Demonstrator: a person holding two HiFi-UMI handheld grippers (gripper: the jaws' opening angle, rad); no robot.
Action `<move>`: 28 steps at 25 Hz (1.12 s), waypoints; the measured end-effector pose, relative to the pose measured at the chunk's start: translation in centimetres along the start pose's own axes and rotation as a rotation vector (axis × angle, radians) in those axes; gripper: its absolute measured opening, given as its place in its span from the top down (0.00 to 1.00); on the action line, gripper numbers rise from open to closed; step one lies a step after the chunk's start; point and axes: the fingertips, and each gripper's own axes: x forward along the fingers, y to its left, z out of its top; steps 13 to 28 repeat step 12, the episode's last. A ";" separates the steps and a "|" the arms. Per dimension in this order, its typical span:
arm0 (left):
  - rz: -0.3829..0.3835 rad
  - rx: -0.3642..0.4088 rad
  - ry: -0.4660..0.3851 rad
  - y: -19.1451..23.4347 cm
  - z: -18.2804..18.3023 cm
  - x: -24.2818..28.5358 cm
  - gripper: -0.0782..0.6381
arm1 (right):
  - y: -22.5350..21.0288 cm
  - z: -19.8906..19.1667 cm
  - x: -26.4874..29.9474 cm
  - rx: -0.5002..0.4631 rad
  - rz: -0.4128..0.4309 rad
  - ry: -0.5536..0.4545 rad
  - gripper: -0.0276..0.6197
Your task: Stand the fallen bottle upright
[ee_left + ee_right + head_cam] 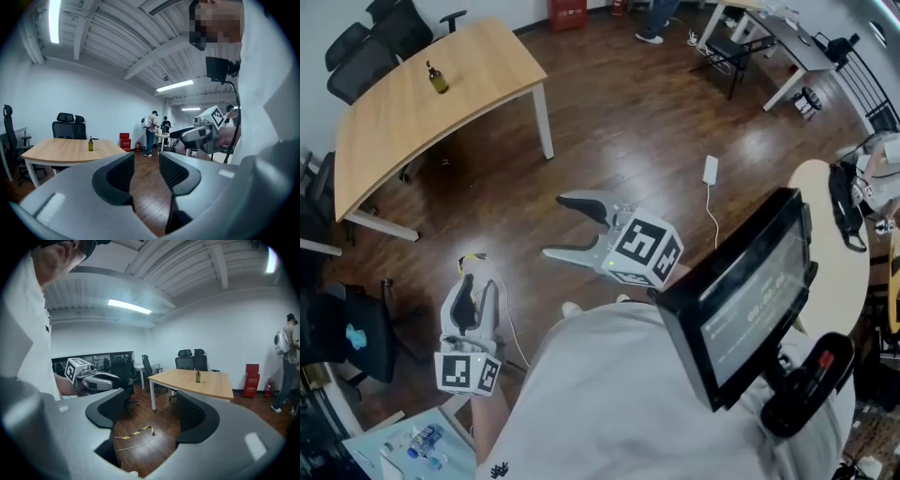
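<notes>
1. The person in the pale top is standing out on the dark plank floor, well apart from the light wooden table with white legs.
2. There's the small dark olive bottle with a narrow dark top: it's on that table, upright, alone on the bare tabletop, with black office chairs just behind.
3. The left gripper is held low at the person's left side. Its two black ribbed pads are only narrowly apart, and nothing but floorboards shows in the gap.
4. The right gripper is out in front of the body, its grey jaws spread wide with nothing between them. Beyond them a strip of yellow-and-black tape lies on the floor.
5. Neither gripper is anywhere near the bottle or the table.
6. A white charger block with its cable lies on the boards past the right gripper, and a red box stands by the far wall.
7. A black screen juts out at the person's right.
</notes>
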 end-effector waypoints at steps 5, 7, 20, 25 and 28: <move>-0.029 -0.001 0.003 -2.0 0.5 1.4 0.66 | -0.7 -0.6 -2.3 0.012 -0.029 0.005 0.44; -0.044 0.003 0.001 -3.1 0.7 2.1 0.66 | -1.1 -1.0 -3.2 0.016 -0.040 0.015 0.44; -0.067 0.002 0.001 -5.7 0.9 3.7 0.66 | -2.0 -2.0 -5.2 0.022 -0.047 0.031 0.44; -0.067 0.002 0.001 -5.7 0.9 3.7 0.66 | -2.0 -2.0 -5.2 0.022 -0.047 0.031 0.44; -0.067 0.002 0.001 -5.7 0.9 3.7 0.66 | -2.0 -2.0 -5.2 0.022 -0.047 0.031 0.44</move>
